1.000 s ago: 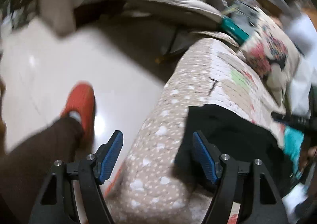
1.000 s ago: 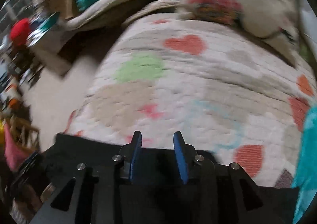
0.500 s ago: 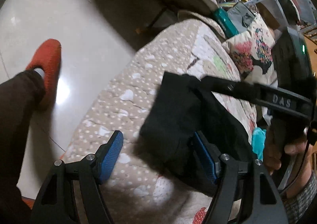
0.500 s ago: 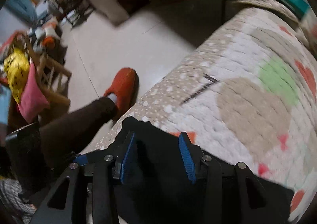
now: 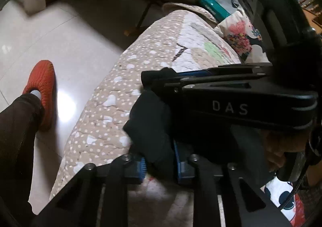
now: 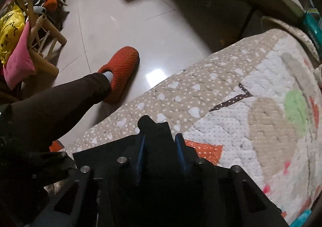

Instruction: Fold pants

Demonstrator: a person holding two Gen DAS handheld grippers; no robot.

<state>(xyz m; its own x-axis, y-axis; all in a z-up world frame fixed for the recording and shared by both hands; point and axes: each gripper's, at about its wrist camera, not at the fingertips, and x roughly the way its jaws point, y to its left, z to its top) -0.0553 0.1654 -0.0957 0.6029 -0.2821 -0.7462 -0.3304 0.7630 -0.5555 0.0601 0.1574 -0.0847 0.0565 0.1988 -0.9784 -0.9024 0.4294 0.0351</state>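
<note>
The black pants (image 5: 151, 126) are bunched over the quilted bedspread (image 5: 112, 106) near the bed's edge. My left gripper (image 5: 159, 163) is shut on a fold of the pants, black cloth between its blue pads. My right gripper shows from the side in the left wrist view (image 5: 153, 80), just above and beyond the left one, marked DAS. In the right wrist view my right gripper (image 6: 161, 142) is shut on a bunch of the pants (image 6: 156, 128), which sticks out past the blue pads above the bedspread (image 6: 221, 126).
My leg and an orange slipper (image 6: 120, 68) stand on the tiled floor beside the bed. A wooden chair with pink and yellow things (image 6: 20, 46) is at the left. A floral pillow (image 5: 241, 40) lies at the bed's far end.
The left gripper has closed from wide open onto the pants. The right gripper has carried its pants edge over to the left gripper and squeezed tighter.
</note>
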